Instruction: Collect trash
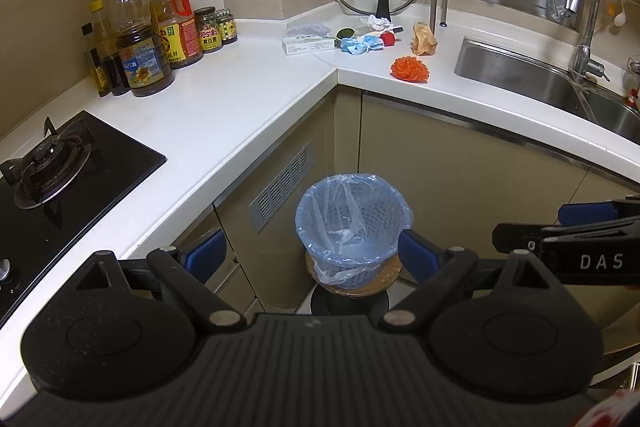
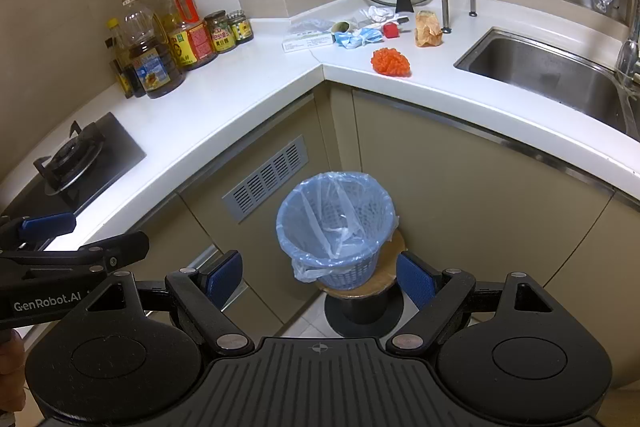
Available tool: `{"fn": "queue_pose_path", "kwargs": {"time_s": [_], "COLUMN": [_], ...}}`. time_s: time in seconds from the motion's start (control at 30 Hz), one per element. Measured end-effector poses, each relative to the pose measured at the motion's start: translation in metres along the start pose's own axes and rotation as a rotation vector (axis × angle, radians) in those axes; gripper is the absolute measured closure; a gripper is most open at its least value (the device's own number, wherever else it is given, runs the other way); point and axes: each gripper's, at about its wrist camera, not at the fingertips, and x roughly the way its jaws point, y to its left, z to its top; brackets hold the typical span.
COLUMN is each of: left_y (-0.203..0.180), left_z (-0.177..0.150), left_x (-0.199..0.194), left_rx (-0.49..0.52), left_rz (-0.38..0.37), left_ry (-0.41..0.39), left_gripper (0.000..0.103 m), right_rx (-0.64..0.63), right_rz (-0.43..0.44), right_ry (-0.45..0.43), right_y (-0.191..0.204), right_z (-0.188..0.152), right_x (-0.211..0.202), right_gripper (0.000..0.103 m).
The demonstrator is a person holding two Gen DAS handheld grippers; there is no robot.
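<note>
Left wrist view: both claws, left claw and right claw, gape empty above lined bin; trash sits on surface

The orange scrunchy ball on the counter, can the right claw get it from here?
Probably yes. The orange scrunchy ball sits alone near the counter edge, with nothing piled on it. The right claw is open and empty, though it is far back, above the bin.

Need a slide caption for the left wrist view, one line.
Open left hand-held gripper above the lined, empty bin; trash scattered on the counter beside the sink.
</note>
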Motion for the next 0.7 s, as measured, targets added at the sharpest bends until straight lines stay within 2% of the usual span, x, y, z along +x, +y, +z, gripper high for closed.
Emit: {"fn": "queue_pose_path", "kwargs": {"time_s": [0.7], "left_y": [0.004], "left_z": [-0.0004], "left_x": [0.0002], "left_rx": [-0.005], "left_rz": [-0.006], "left_ry": [0.003], "left_gripper": [0.011], "right_rx": [-0.003], "right_rz": [-0.006], "right_ry": [0.002], "right_y": [-0.0026], "right_z": [0.0017], "right_x": [0.0029], "right_gripper": [0.019]}}
